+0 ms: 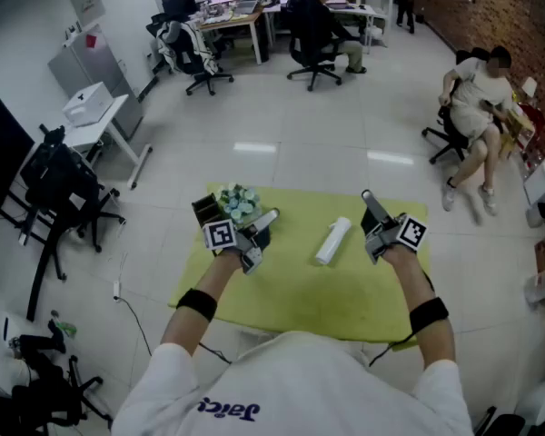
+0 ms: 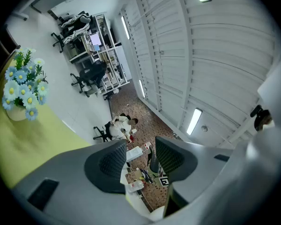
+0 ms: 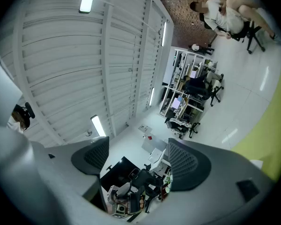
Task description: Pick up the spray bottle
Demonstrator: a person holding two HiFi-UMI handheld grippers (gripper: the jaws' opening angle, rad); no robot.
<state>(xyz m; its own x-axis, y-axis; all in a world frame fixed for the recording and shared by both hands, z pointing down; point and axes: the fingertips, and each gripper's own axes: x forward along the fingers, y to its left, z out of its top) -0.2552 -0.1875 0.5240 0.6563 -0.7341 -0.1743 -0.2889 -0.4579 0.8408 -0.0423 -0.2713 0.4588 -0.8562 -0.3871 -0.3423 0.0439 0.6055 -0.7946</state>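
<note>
The white spray bottle (image 1: 332, 241) lies on its side in the middle of the yellow-green table (image 1: 300, 293). My left gripper (image 1: 262, 232) hovers to its left, near the flower pot, jaws shut with nothing between them. My right gripper (image 1: 371, 222) hovers just right of the bottle, open and empty. Neither touches the bottle. Both gripper views look upward at the ceiling and the room. The left gripper (image 2: 140, 158) shows pads close together; the right gripper (image 3: 138, 158) shows pads well apart. The bottle is in neither gripper view.
A pot of blue and white flowers (image 1: 237, 203) (image 2: 21, 86) and a small black box (image 1: 205, 210) stand at the table's far left corner. People sit on office chairs (image 1: 477, 98) beyond the table. Desks (image 1: 232, 21) line the back wall.
</note>
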